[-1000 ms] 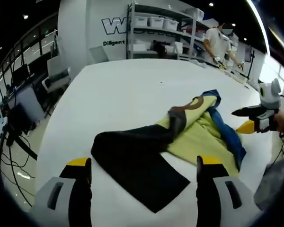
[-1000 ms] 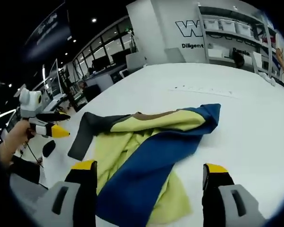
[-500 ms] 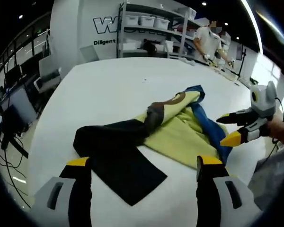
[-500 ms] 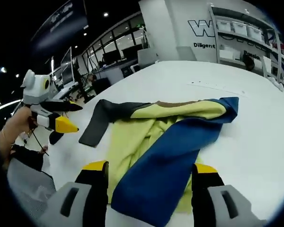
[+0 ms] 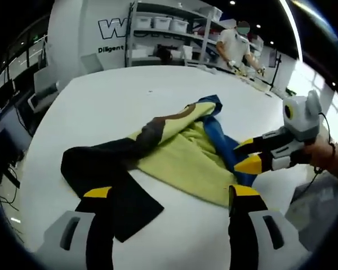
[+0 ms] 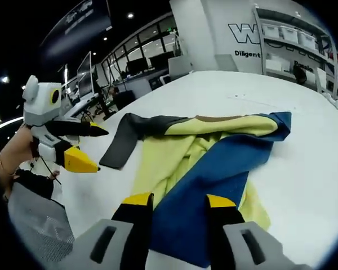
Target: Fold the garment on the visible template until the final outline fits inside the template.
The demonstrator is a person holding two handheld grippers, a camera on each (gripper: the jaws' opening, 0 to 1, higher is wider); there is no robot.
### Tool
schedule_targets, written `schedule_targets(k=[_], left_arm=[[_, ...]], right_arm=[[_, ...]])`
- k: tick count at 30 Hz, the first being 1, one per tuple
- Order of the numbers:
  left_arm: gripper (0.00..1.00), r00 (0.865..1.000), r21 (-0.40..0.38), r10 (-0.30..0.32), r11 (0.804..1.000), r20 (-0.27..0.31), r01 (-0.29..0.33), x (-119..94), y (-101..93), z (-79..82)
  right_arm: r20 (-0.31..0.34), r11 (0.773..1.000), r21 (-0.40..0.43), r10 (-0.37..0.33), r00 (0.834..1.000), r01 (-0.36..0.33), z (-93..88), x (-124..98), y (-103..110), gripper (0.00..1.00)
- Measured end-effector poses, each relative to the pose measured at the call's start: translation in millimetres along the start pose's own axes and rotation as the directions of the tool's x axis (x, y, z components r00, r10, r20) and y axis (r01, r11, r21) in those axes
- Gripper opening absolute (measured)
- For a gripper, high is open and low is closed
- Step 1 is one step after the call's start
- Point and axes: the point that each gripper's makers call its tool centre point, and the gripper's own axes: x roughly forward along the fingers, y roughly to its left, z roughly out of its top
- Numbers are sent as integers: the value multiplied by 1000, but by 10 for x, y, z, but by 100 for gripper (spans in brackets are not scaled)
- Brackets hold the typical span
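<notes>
Jaws of the right gripper (image 6: 172, 203) had narrowed over the last second around the blue edge of the garment (image 5: 180, 154) — not visibly clamped — while the left gripper (image 5: 164, 192) stayed wide apart over its black end on the white table (image 5: 112, 95): folding barely begun.

Right gripper (image 6: 173, 201) jaws narrower than before, now astride garment's (image 6: 214, 169) blue edge.
</notes>
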Motion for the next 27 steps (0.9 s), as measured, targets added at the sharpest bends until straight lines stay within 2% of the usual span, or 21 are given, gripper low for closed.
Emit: schedule_targets(k=[6,10,17,24,27], left_arm=[[76,998,34,-65,997,-22,66,84,-265,-61],[73,997,39,-73,996,-30,74,135,-345,-95],[66,991,52,-124,991,-55,127,232,-563,-189],[54,986,50,-150,987,-75,154,332,-717,-257],[49,986,48,-153,987,-68,156,368,-754,-252]], right_arm=[[-8,1000,-10,16,1000,-17,-8,18,71,23],[-30,1000,-6,15,999,-15,-52,31,87,20],[-40,1000,-8,7,999,-7,-82,37,85,15],[-51,1000,-3,-3,999,3,-107,67,59,10],[-52,1000,0,-6,999,6,-111,71,54,9]])
